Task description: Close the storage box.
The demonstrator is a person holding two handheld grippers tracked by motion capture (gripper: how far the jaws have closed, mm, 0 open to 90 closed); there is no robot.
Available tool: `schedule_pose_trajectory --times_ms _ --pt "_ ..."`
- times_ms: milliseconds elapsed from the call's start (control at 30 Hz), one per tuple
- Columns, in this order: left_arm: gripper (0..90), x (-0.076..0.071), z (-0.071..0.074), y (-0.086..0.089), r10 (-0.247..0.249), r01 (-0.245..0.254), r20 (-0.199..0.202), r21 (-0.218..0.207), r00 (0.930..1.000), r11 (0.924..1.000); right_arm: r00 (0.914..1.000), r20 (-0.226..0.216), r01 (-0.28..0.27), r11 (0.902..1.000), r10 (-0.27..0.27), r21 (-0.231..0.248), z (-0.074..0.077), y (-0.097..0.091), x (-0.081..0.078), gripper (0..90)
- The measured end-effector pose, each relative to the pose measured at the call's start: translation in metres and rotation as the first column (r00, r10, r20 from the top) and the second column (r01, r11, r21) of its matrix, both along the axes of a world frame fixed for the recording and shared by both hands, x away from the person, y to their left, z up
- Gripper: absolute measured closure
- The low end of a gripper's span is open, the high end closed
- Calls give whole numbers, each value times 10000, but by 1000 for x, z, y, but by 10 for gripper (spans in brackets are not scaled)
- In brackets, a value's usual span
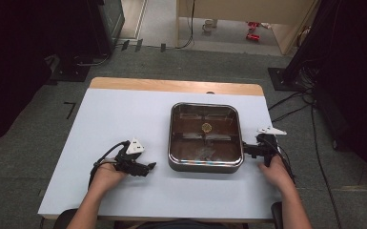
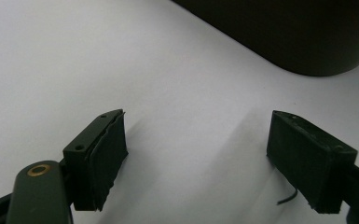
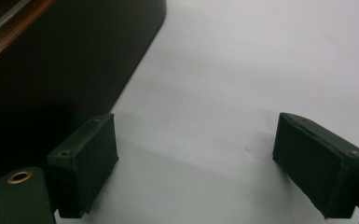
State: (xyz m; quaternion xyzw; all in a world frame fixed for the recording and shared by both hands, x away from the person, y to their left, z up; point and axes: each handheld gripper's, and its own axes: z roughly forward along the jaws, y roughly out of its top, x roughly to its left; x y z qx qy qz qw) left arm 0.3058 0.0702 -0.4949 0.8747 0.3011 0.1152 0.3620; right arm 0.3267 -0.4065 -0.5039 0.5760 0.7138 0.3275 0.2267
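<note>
Your left tool (image 1: 148, 166) sits low over the worktop (image 1: 114, 124), jaws spread wide with nothing between them; in the left gripper view bare white surface runs between the two pads (image 2: 103, 158). From this tool the pan (image 1: 205, 137) lies ahead and to its right, near but not touching: the pan's dark rounded corner (image 2: 307, 42) shows beyond the jaws at upper right.

The pan is square with rounded corners, so it has no real long axis; its sides run square to the worktop edges. Its inside is glossy brown and reflective, with one small round yellowish thing (image 1: 206, 127) near the middle. What that thing is, you cannot tell at this size.

Your right tool (image 1: 246, 150) is just beside the pan's right wall, low toward the near corner, pointing in at it. Its jaws are also wide apart and hold nothing. In the right gripper view the pan's dark wall (image 3: 70, 60) stands right against the left pad (image 3: 86, 163); contact cannot be confirmed.

Judgement: the right tool is the nearer of the two, and the left must close the gap rightward before both flank the pan.

Count: tools 2, pan 1, small round thing 1.
</note>
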Motion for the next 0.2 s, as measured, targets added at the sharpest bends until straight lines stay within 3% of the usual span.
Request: schedule_pose_trajectory --times_ms 200 --pt "189 0 0 -1 55 -55 15 -7 10000 10000 10000 1 5 10000 -5 -1 0 0 0 135"
